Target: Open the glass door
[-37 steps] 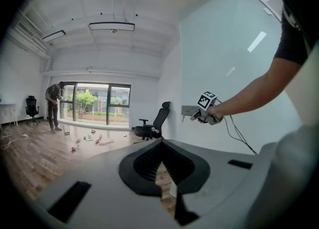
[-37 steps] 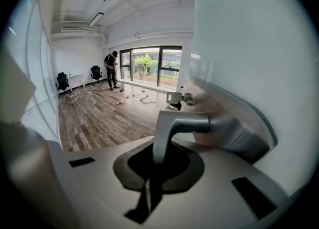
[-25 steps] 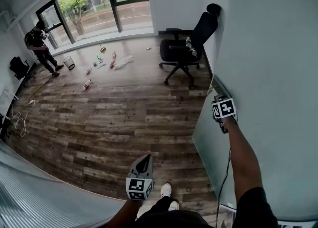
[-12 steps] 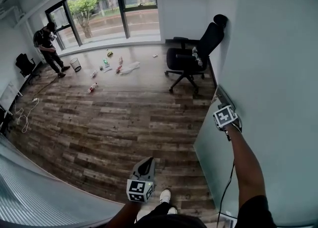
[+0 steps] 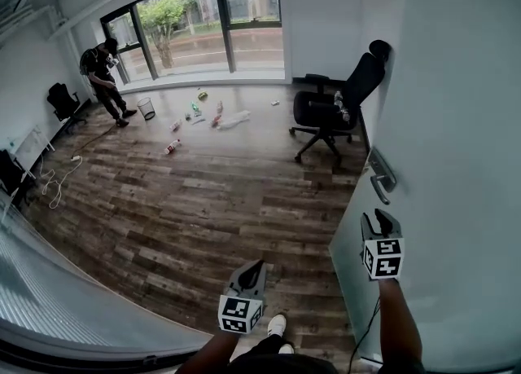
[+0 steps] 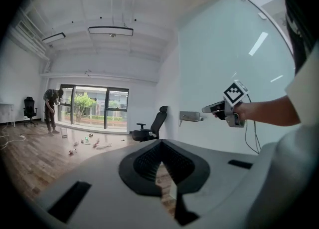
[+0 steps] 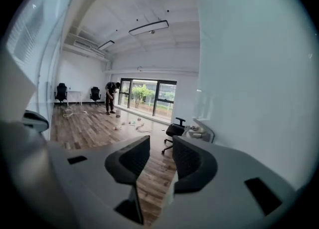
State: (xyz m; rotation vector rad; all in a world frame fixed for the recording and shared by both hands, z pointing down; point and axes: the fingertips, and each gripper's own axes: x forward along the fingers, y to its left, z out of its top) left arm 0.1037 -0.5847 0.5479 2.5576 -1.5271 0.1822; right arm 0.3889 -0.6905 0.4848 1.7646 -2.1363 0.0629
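Door [image 5: 444,120] at right stands ajar; right gripper [image 5: 380,219], just below the handle [image 5: 381,178], has just been opening its jaws, empty. Left gripper [image 5: 251,273], lower centre, closed, likely unneeded.

wood floor [image 5: 187,201], big windows [image 5: 212,18]

Scattered items [image 5: 199,116] on the floor [image 5: 203,201] near the window [image 5: 203,22] were too small to identify. The glass door [image 5: 456,160] ran beyond the head view's right edge.
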